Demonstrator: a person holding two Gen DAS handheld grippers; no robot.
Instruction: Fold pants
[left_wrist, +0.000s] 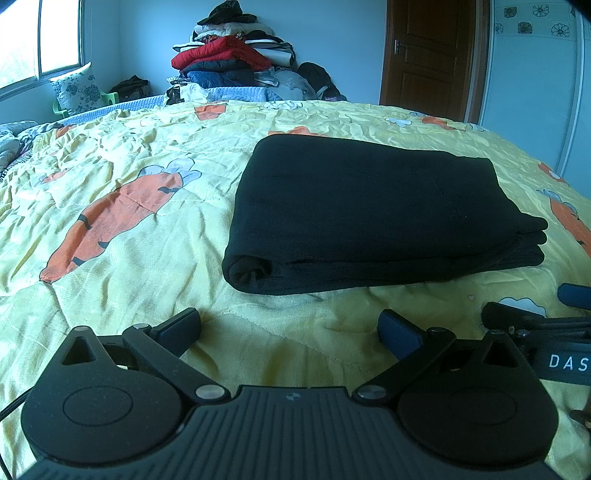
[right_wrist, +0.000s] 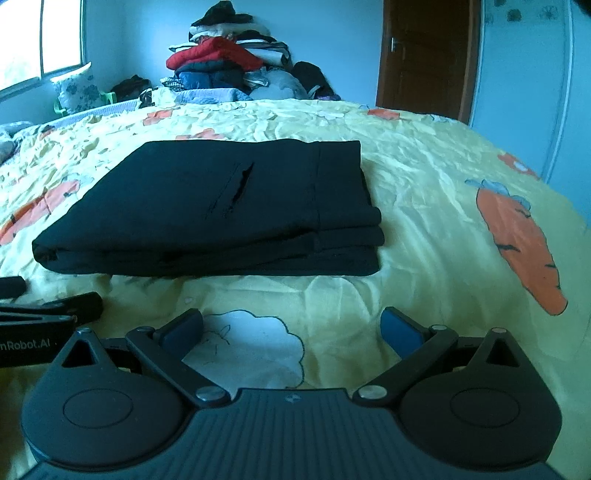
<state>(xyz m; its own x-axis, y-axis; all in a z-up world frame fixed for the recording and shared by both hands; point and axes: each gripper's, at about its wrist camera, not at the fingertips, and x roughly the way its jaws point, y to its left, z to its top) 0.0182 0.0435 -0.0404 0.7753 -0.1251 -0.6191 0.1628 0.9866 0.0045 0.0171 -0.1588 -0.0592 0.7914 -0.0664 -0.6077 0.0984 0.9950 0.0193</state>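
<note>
The black pants (left_wrist: 369, 210) lie folded into a thick rectangle on the yellow carrot-print bed cover (left_wrist: 129, 177). In the right wrist view the pants (right_wrist: 221, 210) show a pocket slit on top and stacked layers at the right edge. My left gripper (left_wrist: 290, 328) is open and empty, a little short of the pants' near edge. My right gripper (right_wrist: 291, 328) is open and empty, also short of the pants. Each gripper shows at the edge of the other's view: the right one (left_wrist: 535, 317) and the left one (right_wrist: 55, 299).
A tall pile of clothes (left_wrist: 229, 55) stands at the far side of the bed. A brown door (left_wrist: 432, 55) is at the back right, a window (left_wrist: 37, 40) and a floral pillow (left_wrist: 75, 88) at the back left.
</note>
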